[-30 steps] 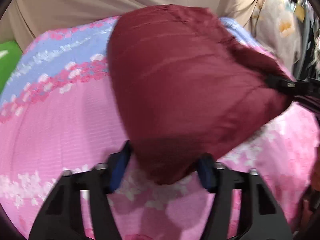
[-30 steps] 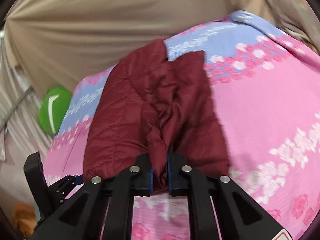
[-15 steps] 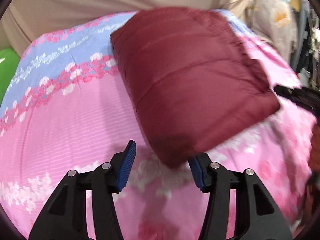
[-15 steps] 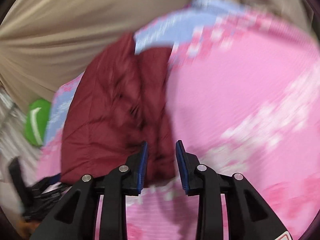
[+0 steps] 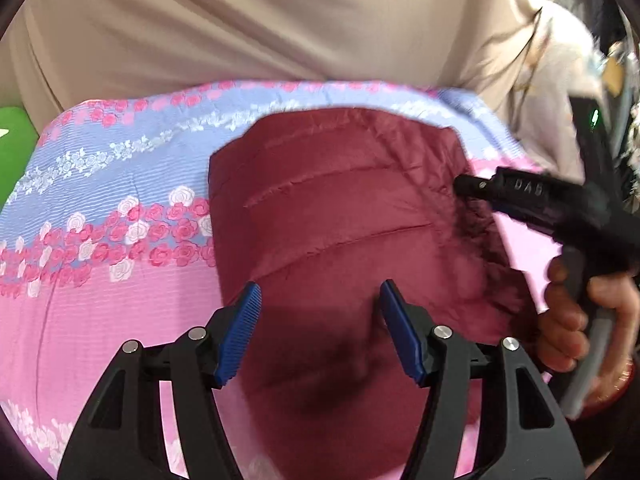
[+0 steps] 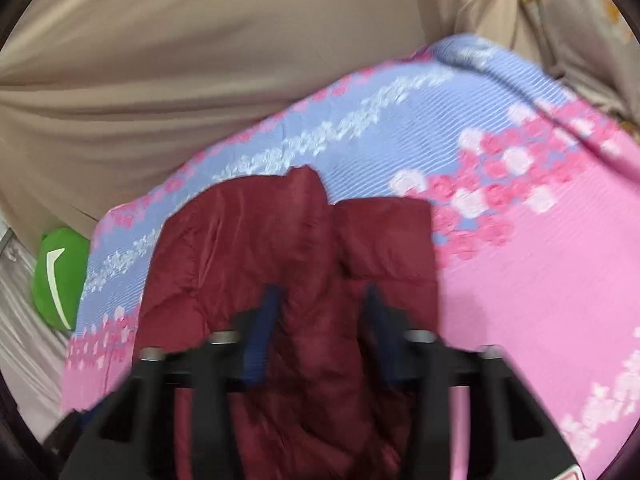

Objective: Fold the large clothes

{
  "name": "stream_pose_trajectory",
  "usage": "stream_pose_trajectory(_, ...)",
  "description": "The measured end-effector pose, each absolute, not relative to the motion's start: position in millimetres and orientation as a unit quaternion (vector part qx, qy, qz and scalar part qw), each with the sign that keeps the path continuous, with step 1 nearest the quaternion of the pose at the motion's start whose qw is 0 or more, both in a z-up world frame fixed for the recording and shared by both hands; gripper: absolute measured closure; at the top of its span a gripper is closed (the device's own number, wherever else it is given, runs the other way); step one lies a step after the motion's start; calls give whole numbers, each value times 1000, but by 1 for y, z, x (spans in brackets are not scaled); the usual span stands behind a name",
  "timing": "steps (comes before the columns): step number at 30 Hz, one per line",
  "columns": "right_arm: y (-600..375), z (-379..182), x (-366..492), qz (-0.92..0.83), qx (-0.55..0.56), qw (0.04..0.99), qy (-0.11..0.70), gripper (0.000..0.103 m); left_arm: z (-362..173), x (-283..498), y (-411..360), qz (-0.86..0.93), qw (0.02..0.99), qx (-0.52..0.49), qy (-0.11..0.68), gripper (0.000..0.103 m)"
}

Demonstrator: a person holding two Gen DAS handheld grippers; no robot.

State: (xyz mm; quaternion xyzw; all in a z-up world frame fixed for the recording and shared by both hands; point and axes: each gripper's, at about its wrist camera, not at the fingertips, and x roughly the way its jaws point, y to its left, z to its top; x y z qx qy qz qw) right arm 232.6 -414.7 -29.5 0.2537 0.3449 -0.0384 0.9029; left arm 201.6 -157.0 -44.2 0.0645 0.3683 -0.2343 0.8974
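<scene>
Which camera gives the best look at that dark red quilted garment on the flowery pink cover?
The left wrist view: the dark red quilted garment is sharp there, its stitched seams and far folded edge clear. The right wrist view is motion-blurred, showing it as bunched ridges, partly hidden behind the right gripper.

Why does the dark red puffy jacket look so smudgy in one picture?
Right wrist view: blur, probably from motion, smears the dark red quilted jacket and the pink-and-blue flowered bedspread. Left wrist view: the jacket is sharper, with a dark shadow low on it. In both views the fisheye lens bends the edges round.
</scene>
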Motion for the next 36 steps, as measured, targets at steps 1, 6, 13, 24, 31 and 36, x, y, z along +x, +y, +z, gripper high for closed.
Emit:
stream_pose_trajectory(1,-415,-31,236,-32,261,901,344,96,-50,207,-160,-225,899,67,371,42)
stream_pose_trajectory(6,-422,-55,243,-99,225,907,341,101,-65,213,-171,-222,900,78,365,36)
stream_pose_trajectory(13,-423,-75,254,-121,175,898,384,101,-79,214,-196,-196,905,115,359,29)
stream_pose_trajectory(24,-380,-31,137,-52,122,923,360,98,-83,216,-194,-189,906,120,360,29)
stream_pose_trajectory(31,-375,-93,141,-69,118,905,402,103,-86,210,-199,-176,909,137,351,28)
stream_pose_trajectory(36,-381,-89,135,-62,134,903,404,101,-79,192,-178,-190,906,127,357,28)
